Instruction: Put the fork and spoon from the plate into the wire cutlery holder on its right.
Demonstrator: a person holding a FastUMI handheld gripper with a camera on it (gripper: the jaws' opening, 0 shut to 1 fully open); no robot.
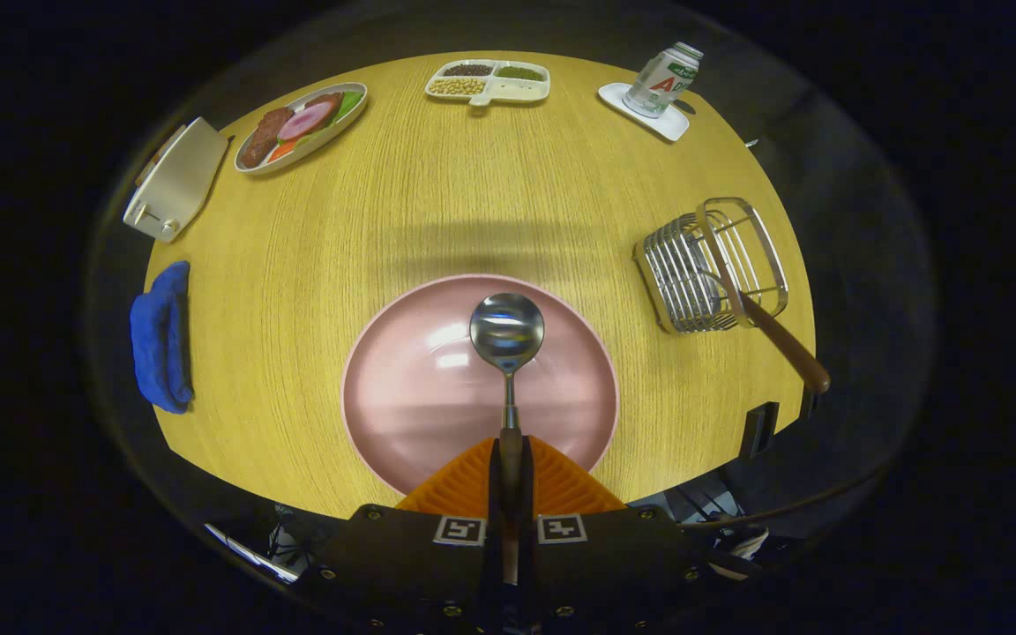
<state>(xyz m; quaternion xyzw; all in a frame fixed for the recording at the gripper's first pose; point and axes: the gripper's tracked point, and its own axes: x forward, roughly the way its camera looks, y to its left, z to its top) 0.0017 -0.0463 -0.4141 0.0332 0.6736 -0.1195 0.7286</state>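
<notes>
Gripper view shows the hand-held gripper pinching the spoon by its handle, bowl pointing straight ahead over the pink plate. Off to the right on the desk stands the wire cutlery holder, a wooden-handled utensil already in it, probably the fork.

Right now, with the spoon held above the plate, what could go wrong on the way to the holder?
The fingers pinch only the thin handle of the spoon, so its heavy bowl might swing or slip. The fork already leans out of the wire cutlery holder; the spoon could knock it or tip the holder.
</notes>
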